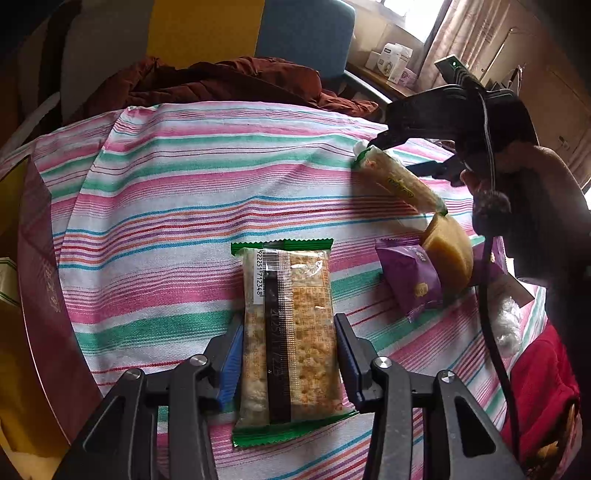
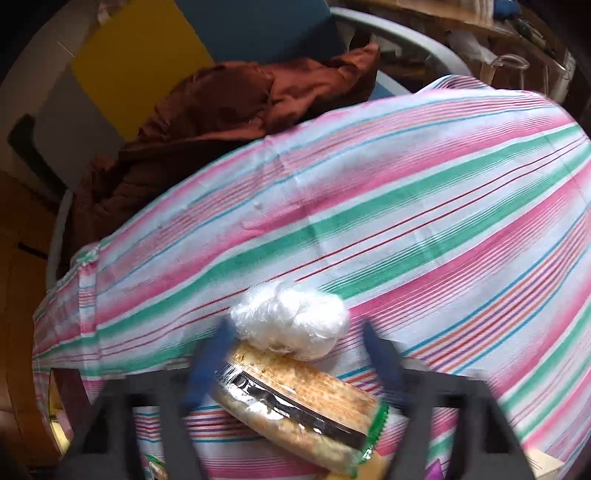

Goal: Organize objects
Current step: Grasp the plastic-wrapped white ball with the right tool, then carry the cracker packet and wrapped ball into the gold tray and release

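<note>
In the left wrist view a green-edged cracker packet (image 1: 291, 339) lies flat on the striped cloth (image 1: 184, 192). My left gripper (image 1: 290, 345) stands around it, a blue pad on each long side, touching or nearly so. Further right my right gripper (image 1: 402, 155) is over a second cracker packet (image 1: 399, 181), which leans tilted on a yellow cake (image 1: 448, 251) beside a purple packet (image 1: 410, 277). In the blurred right wrist view that packet (image 2: 295, 402) lies slanted between my open right fingers (image 2: 303, 365), below a crumpled clear plastic ball (image 2: 291, 317).
A brown cloth (image 1: 221, 81) is heaped at the table's far edge by a blue chair (image 1: 306, 33). A dark red box edge (image 1: 40, 280) is at the left. A red bag (image 1: 543, 387) and a white plastic wad (image 1: 508, 321) sit at the right.
</note>
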A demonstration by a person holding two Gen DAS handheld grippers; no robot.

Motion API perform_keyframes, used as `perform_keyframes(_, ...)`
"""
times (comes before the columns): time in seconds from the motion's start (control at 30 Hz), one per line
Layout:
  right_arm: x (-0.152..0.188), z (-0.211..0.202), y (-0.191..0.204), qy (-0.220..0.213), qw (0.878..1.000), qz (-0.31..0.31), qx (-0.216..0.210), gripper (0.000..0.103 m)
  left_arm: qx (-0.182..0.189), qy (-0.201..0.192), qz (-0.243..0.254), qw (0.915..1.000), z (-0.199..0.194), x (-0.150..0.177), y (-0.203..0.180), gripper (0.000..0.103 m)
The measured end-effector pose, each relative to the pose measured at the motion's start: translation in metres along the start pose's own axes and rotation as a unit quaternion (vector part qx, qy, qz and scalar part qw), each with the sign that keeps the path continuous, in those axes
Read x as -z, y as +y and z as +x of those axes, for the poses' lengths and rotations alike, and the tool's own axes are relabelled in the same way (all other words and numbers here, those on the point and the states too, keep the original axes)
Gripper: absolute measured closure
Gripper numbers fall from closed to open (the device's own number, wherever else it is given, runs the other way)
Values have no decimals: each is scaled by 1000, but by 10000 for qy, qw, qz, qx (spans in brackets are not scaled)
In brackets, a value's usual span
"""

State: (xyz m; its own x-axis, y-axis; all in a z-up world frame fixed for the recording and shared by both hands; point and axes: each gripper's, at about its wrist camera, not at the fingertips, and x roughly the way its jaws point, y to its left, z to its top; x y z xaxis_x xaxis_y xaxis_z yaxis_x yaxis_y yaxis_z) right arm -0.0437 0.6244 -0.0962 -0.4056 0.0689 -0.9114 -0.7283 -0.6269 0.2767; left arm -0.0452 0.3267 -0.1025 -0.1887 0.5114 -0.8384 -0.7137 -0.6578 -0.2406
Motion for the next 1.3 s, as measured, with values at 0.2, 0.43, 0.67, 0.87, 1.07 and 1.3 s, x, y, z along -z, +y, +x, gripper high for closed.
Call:
perform_keyframes(0.2,9,-37,6,-560,9978,-350,108,91,-48,24,70,10000,-1,-2,-2,58)
perform_keyframes(0.43,12,-53,-10,-584,9978,-295,-123,1,-196,24,260,9995,-1,0,-6,58)
perform_keyframes(0.67,2,-34,17,-501,9963,-695,117,2,-145,29,205,9997,1,0,-5,58)
perform_keyframes(0.87,-12,6,37,-162,9926,-1067,557,15,-78,20,133,9999,1,-1,-2,58)
perform_keyframes(1.07,-8,5,36,-246,9913,-1132,620,51,-61,-37,176,9998,0,-1,-2,58)
perform_keyframes(1.3,13,-64,37,-852,9886,-1221,203,52,117,-324,225,9992,-30,0,-9,58)
